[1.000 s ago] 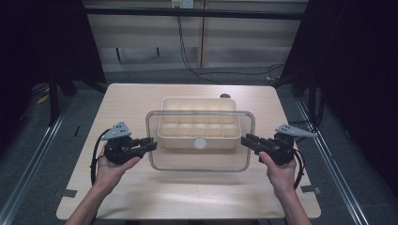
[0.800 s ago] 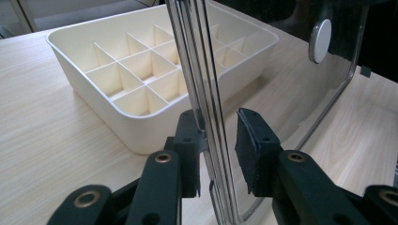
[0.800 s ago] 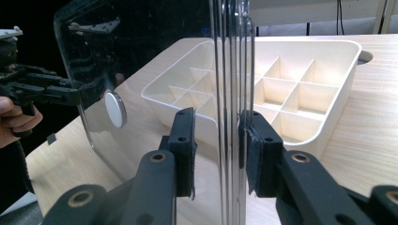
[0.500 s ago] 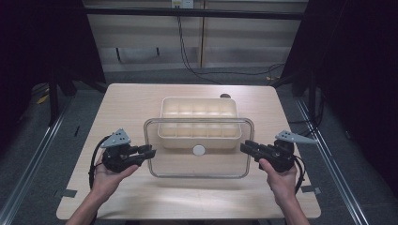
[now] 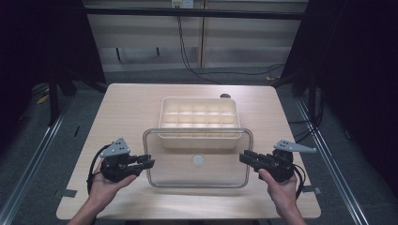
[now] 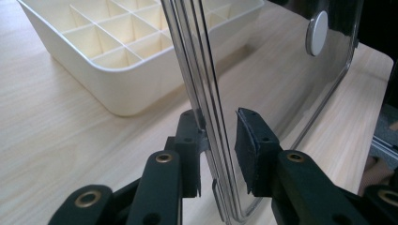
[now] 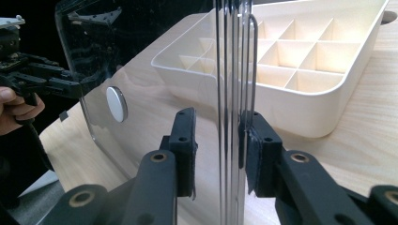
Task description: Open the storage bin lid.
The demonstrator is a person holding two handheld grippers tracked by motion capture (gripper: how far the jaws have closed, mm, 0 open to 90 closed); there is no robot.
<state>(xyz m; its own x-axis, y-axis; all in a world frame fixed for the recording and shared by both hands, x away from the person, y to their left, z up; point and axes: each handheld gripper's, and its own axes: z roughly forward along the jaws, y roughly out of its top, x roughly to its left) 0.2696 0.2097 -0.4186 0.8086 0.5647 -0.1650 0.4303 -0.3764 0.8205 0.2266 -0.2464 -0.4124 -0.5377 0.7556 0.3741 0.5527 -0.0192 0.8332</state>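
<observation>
Clear plastic lid [image 5: 197,159] held level just nearer than the cream tray [image 5: 199,121], both tongs [image 5: 149,162] [image 5: 242,157] clamped on its ends

No readable text, labels or numbers anywhere.

Clear lid [image 5: 197,159] held level between left gripper [image 5: 149,162], right gripper [image 5: 244,157], overlapping cream tray [image 5: 199,115].

- The lid [image 5: 197,159] between the two grippers is clear plastic, glossy, with a small matt white disc [image 5: 198,160].
- The divided tray [image 5: 199,123] beyond the jaws is cream plastic, smooth and matt.
- The table [image 5: 126,108] under them is pale wood with fine grain.
- The jaw pads [image 6: 248,140] are black, matt and rough.
</observation>
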